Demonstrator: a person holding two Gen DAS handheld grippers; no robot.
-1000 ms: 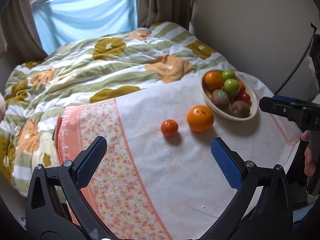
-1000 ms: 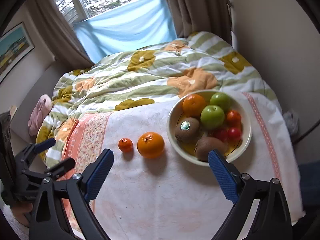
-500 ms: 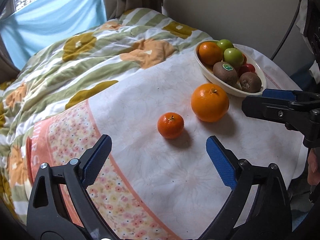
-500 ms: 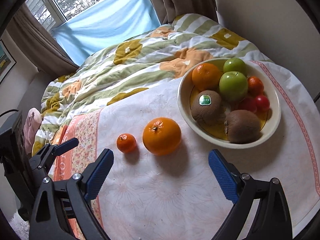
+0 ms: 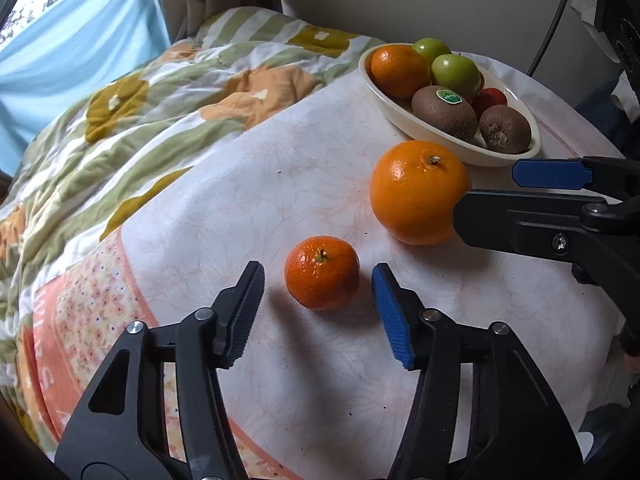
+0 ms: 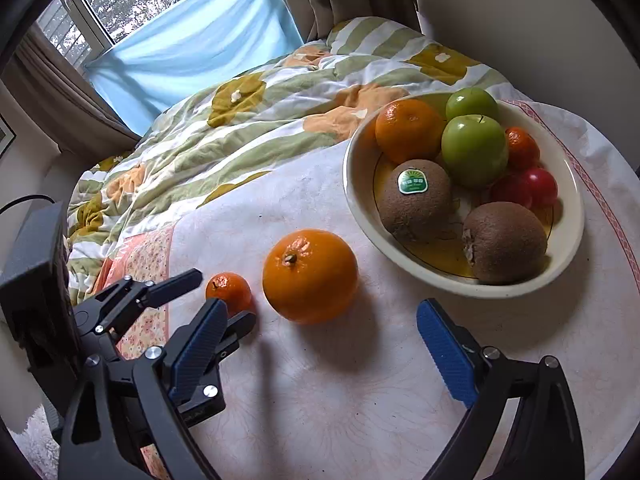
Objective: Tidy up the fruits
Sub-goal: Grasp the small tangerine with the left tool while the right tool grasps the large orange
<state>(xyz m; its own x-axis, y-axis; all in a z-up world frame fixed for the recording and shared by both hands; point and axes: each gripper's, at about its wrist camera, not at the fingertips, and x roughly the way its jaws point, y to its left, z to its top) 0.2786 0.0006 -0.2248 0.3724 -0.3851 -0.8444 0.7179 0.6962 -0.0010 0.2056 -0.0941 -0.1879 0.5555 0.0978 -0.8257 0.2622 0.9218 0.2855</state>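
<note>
My left tongs point(image 5: 318, 300) are closing around the mandarin point(image 5: 322, 278), pads not yet touching. My right tongs point(image 6: 320, 340) gape empty just short of the orange point(image 6: 310, 280). Uneven pad contact could roll the mandarin away.

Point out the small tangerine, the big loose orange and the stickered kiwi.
small tangerine point(image 5: 322, 273): left wrist view, middle of its peel.
big loose orange point(image 6: 310, 276): right wrist view, front of its peel.
stickered kiwi point(image 6: 416, 208): right wrist view, brown skin below the sticker.

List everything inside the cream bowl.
The bowl holds one orange, two green apples, two kiwis, a small mandarin and red fruits. Anything beneath the pile is hidden.
</note>
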